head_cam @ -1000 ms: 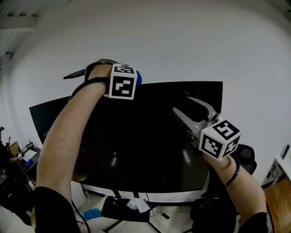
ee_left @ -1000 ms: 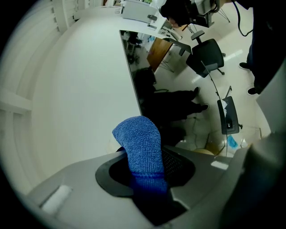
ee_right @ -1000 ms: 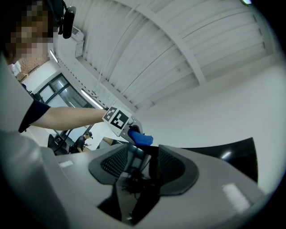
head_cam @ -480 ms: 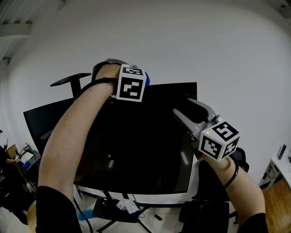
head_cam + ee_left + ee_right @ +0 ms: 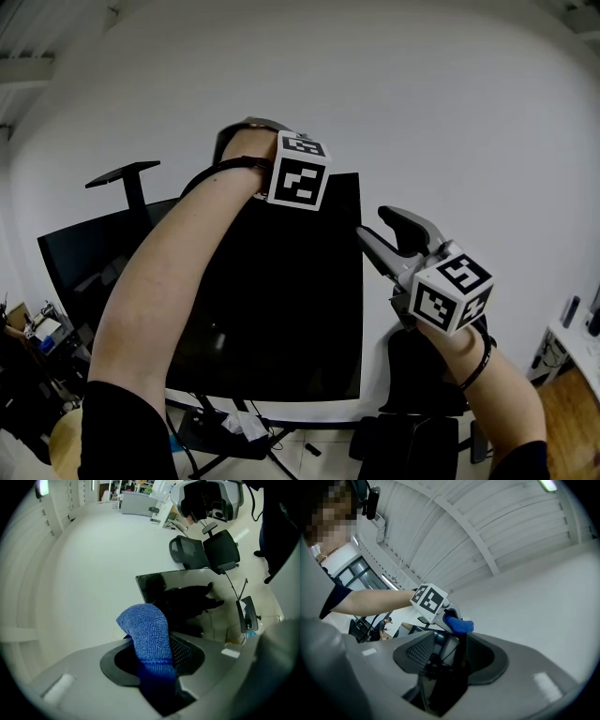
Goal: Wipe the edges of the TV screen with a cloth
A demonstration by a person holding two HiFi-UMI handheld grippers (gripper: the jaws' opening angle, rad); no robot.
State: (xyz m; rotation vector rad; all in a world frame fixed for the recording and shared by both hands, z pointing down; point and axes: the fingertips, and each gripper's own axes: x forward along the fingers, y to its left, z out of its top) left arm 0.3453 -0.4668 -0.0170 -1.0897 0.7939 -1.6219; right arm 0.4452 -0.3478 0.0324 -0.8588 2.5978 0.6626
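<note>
Left gripper [image 5: 152, 660] fingers clenched on the cloth [image 5: 146, 632], blue end poking past the tips by the TV's [image 5: 281, 300] top edge. Right gripper [image 5: 373, 226] fingers spread apart, nothing gripped.

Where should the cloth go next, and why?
Probably slide the left gripper rightward along the TV top edge to the corner. Its jaws are shut on the cloth, and in the head view it sits at that edge a little short of the corner, so that last stretch likely needs wiping before turning down the right side.
</note>
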